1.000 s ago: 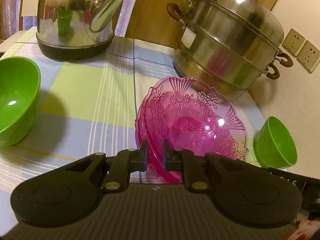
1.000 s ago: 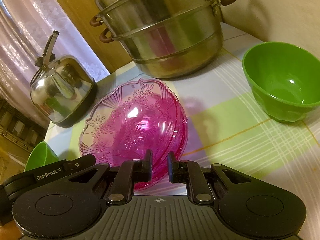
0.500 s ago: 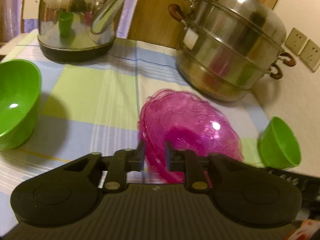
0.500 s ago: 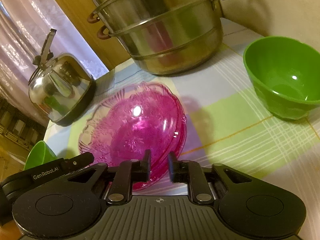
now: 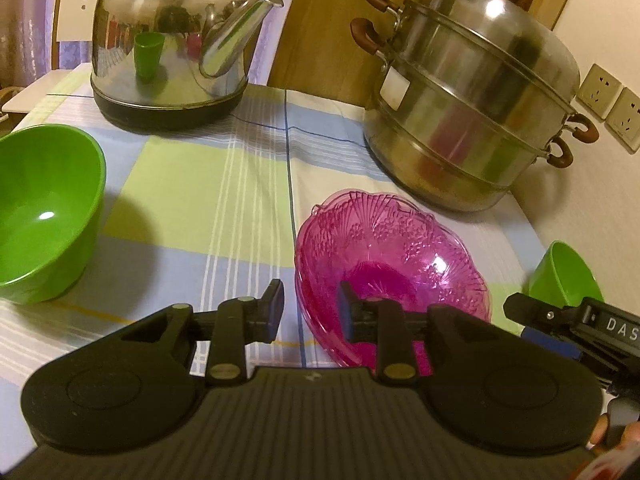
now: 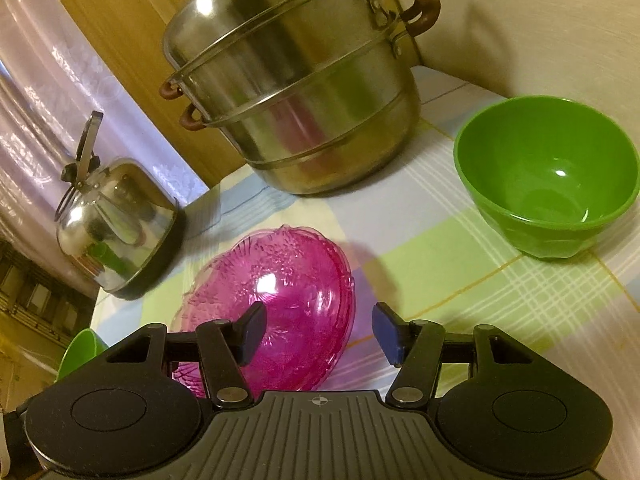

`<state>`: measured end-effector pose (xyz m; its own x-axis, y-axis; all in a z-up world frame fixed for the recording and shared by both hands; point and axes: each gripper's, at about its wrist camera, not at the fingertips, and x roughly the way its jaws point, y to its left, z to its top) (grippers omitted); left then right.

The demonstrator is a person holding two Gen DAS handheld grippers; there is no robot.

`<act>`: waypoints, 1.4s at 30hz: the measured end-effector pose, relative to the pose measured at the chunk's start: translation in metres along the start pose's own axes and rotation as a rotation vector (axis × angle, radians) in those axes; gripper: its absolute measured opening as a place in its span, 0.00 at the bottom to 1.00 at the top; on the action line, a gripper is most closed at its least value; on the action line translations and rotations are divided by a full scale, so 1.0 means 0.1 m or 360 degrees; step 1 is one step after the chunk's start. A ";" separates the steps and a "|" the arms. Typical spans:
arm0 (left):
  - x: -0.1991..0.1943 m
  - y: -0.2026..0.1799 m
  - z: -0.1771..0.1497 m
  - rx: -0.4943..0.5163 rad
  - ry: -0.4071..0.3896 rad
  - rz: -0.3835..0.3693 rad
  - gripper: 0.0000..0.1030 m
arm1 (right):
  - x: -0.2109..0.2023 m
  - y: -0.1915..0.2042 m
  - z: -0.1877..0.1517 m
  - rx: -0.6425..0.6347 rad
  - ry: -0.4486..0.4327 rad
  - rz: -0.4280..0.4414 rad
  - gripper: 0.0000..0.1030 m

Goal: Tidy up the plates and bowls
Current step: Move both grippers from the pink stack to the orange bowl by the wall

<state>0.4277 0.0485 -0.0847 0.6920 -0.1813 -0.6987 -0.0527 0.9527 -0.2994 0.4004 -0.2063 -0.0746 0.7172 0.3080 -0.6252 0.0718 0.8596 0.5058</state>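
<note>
Resting on the checked cloth point(image 5: 208, 200), the pink dishes point(image 5: 392, 264) sit nested as a stack, with the rim of the stack between the fingers of both grippers. The left gripper point(image 5: 310, 310) has its jaws a little apart: the near left edge of the stack runs through the gap, and neither pad presses on it. Its jaws opened a moment ago and have since held. The right gripper point(image 6: 320, 332) has just been opening and now stands wide, its pads clear of the pink rim point(image 6: 340, 304) that lies between them.

In the left wrist view, the dishes lie at 3 o'clock from the gripper's centre line, a large green bowl point(image 5: 44, 212) at 9 o'clock, a steel kettle point(image 5: 172, 40) at 11 o'clock and a tiered steamer pot point(image 5: 472, 100) at 1 o'clock. A small green cup point(image 5: 564, 276) shows at 3 o'clock, beside the other gripper's body point(image 5: 580, 328).

In the right wrist view, the green bowl point(image 6: 548, 176) stands at 2 o'clock, well apart from the stack; the steamer point(image 6: 296, 92) is at 12 and the kettle point(image 6: 116, 220) at 10.
</note>
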 end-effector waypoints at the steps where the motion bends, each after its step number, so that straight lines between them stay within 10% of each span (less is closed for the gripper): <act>1: 0.00 0.00 0.00 -0.0003 -0.0002 -0.0001 0.24 | 0.00 0.00 0.00 -0.0002 -0.0005 -0.0003 0.57; 23: -0.36 -0.25 0.02 0.0053 -0.0063 -0.0108 0.27 | -0.31 0.06 0.01 -0.0035 -0.0109 -0.0025 0.57; 42: -1.25 -0.89 -0.90 0.0227 -0.0028 -0.0307 0.67 | -1.79 -0.60 -0.65 0.0129 -0.0243 -0.0240 0.57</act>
<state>0.2808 -0.0357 -0.0290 0.6920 -0.3601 -0.6257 0.1830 0.9259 -0.3305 0.2229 -0.2860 -0.0317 0.7904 0.1076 -0.6031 0.2371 0.8540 0.4631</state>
